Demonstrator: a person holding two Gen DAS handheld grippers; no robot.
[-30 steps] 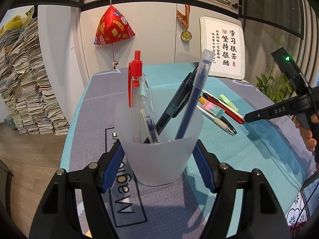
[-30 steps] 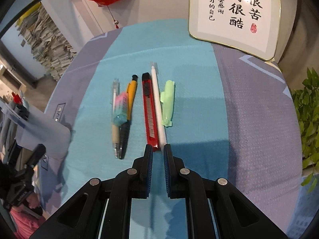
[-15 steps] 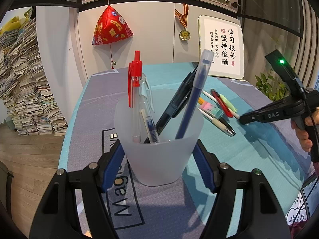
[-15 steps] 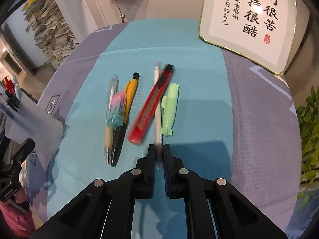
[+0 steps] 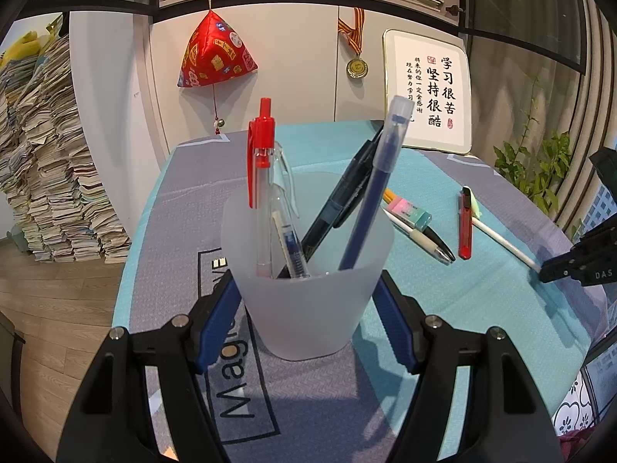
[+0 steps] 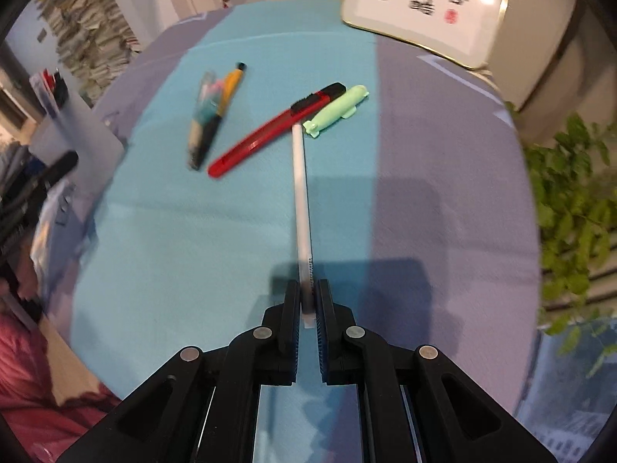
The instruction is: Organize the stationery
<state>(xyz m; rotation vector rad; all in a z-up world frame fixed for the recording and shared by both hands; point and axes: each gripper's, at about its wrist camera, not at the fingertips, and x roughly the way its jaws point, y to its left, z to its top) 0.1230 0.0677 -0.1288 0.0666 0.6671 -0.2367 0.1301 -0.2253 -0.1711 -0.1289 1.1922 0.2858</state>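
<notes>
My left gripper (image 5: pixel 306 301) is shut on a frosted plastic cup (image 5: pixel 306 308) standing on the table, with a red-capped pen (image 5: pixel 261 177), a dark pen and a blue pen (image 5: pixel 376 196) upright in it. My right gripper (image 6: pixel 307 293) is shut on the near end of a white pen (image 6: pixel 301 193), which points away toward the far side. Left of that pen lie a red utility knife (image 6: pixel 270 135), a green eraser (image 6: pixel 337 110), and a bundle of an orange pen and a clear pen with a pastel eraser (image 6: pixel 210 115). In the left wrist view the right gripper (image 5: pixel 547 272) holds the white pen (image 5: pixel 501 241) at the right.
A framed calligraphy board (image 6: pixel 428 4) leans at the table's far edge. A green plant (image 6: pixel 570 193) stands off the right side. Paper stacks (image 5: pixel 42 169) rise at the left beyond the table. A teal and grey cloth (image 6: pixel 193 250) covers the table.
My right gripper closed on the white pen and dragged it back toward me. The red knife was knocked askew and now lies diagonally. The left gripper and cup stayed put.
</notes>
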